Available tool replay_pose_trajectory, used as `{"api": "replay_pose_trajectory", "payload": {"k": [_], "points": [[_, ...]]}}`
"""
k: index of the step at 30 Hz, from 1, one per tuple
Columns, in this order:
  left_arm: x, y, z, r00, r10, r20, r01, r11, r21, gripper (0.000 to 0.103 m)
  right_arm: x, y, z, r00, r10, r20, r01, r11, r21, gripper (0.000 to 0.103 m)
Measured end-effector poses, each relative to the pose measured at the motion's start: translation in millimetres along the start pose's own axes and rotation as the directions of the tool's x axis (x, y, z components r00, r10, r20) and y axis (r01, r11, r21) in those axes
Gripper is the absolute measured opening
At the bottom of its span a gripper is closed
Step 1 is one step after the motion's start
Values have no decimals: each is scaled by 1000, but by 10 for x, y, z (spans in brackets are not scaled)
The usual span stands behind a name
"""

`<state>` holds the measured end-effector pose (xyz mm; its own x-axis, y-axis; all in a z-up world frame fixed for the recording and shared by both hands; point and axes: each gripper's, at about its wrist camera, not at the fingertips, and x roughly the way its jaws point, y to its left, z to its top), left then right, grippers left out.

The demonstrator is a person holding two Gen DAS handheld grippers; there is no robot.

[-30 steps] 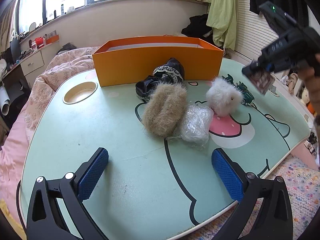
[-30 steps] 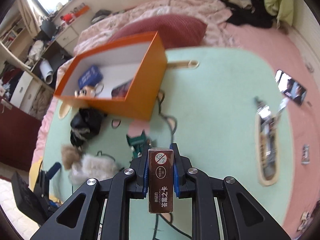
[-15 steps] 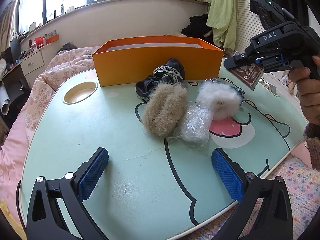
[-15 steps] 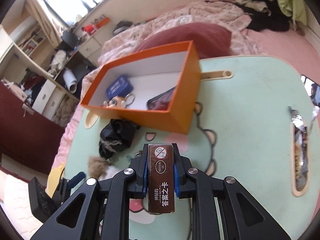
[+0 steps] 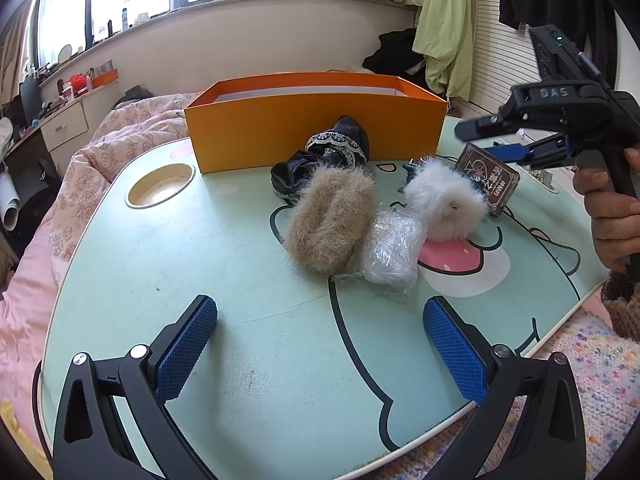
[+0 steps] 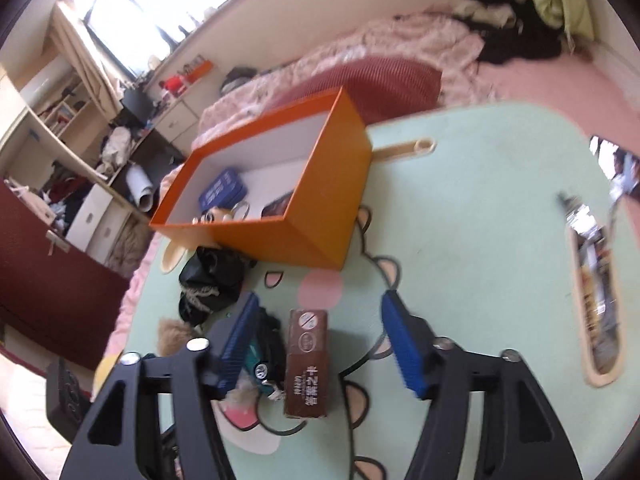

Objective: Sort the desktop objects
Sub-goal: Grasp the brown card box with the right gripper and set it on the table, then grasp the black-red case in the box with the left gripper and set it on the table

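My right gripper (image 6: 319, 307) hangs over the green table (image 5: 200, 260) with its jaws opening. The brown card box (image 6: 308, 364) is loose between them, touching neither pad. In the left wrist view this card box (image 5: 490, 184) leans by a white fluffy ball (image 5: 448, 204), under the right gripper (image 5: 480, 140). A tan fluffy piece (image 5: 328, 224), a clear plastic bundle (image 5: 394, 248) and a black lace pouch (image 5: 320, 160) lie in front of the orange box (image 5: 316, 136). My left gripper (image 5: 320, 336) is open over bare table.
The orange box (image 6: 328, 208) holds a blue tin (image 6: 222, 192), a keychain (image 6: 216, 216) and a dark flat item. A green toy car (image 6: 260, 360) lies beside the card box. The table has a round cup recess (image 5: 160, 190) and a long slot (image 6: 596, 288). Pink bedding surrounds it.
The right gripper went from shut on the brown card box to open, and the box dropped onto the table beside the white fluffy ball. The left gripper stayed still.
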<state>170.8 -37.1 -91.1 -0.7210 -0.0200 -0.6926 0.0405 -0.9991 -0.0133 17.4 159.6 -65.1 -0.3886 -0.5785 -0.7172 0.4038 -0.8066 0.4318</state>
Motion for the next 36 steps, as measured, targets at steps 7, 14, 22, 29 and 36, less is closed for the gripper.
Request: {"api": "replay_pose_trajectory", "payload": {"k": [7, 14, 22, 29, 36], "points": [[-6, 0, -3, 1000, 0, 1, 0, 1000, -1, 103, -262, -1, -250, 969, -229, 90, 238, 965, -109, 67], [-27, 21, 18, 1000, -19, 10, 20, 1000, -13, 103, -245, 42, -783, 970, -238, 47, 242, 943, -227, 67], [-294, -116, 913, 987, -24, 159, 17, 999, 41, 103, -47, 94, -921, 947, -295, 127, 320, 902, -292, 97], [320, -390, 2050, 981, -177, -75, 185, 975, 125, 75, -107, 52, -957, 944, -293, 154, 325, 905, -275, 98], [1161, -571, 2370, 865, -302, -400, 371, 922, 106, 51, -124, 52, -965, 944, -286, 163, 322, 906, -274, 99]]}}
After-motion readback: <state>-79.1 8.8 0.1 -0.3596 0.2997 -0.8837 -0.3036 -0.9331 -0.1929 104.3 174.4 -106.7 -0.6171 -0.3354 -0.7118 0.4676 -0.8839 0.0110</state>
